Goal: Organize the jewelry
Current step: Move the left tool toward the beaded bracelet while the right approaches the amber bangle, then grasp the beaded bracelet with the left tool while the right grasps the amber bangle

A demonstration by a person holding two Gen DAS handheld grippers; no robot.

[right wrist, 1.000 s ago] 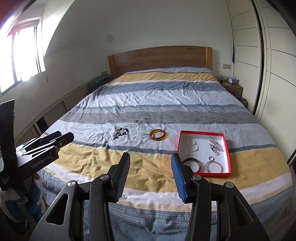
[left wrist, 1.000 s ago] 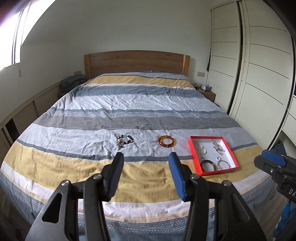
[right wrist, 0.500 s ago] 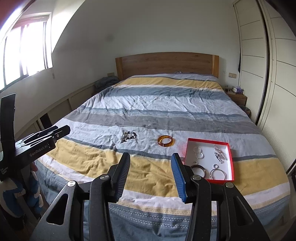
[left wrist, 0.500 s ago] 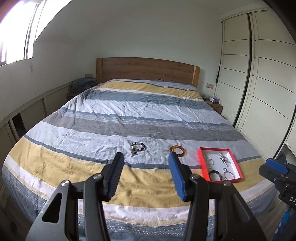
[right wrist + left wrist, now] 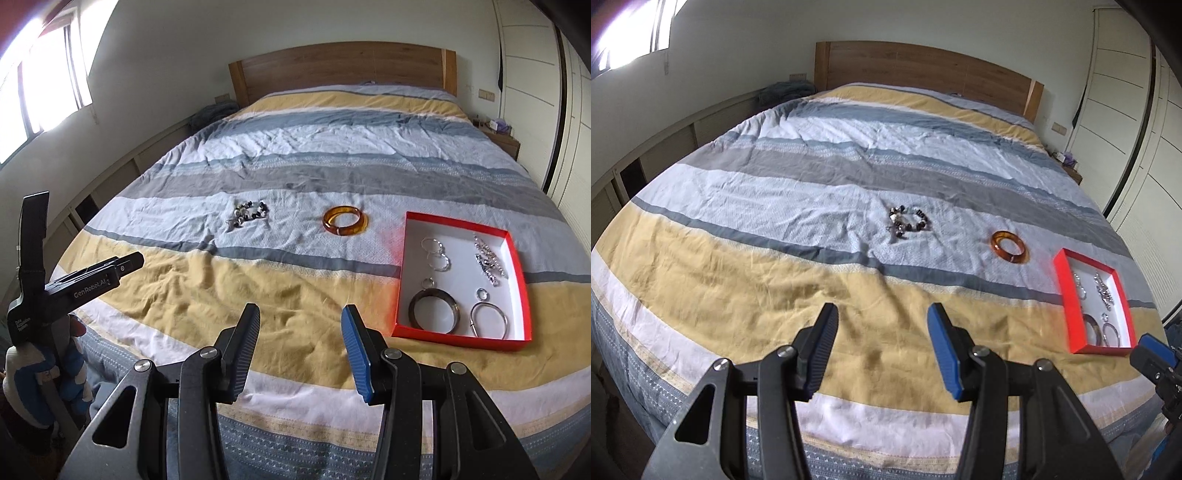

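A dark beaded bracelet (image 5: 908,220) (image 5: 251,213) and an amber bangle (image 5: 1010,247) (image 5: 345,220) lie on the pale stripe of the bed cover. A red box (image 5: 1071,295) (image 5: 402,258) with a white inside holds several rings, hoops and bangles. It sits at the right of the bangle. My left gripper (image 5: 882,325) is open and empty above the yellow stripe, short of the beaded bracelet. My right gripper (image 5: 300,325) is open and empty, above the yellow stripe left of the box.
The striped bed cover (image 5: 295,280) fills both views, with a wooden headboard (image 5: 340,66) at the far end. White wardrobe doors (image 5: 1137,122) stand on the right. A low ledge (image 5: 665,140) runs along the left wall under a window.
Both grippers have moved forward and tilted down towards the bed. The jewelry and box look larger and nearer. Both grippers stay open.
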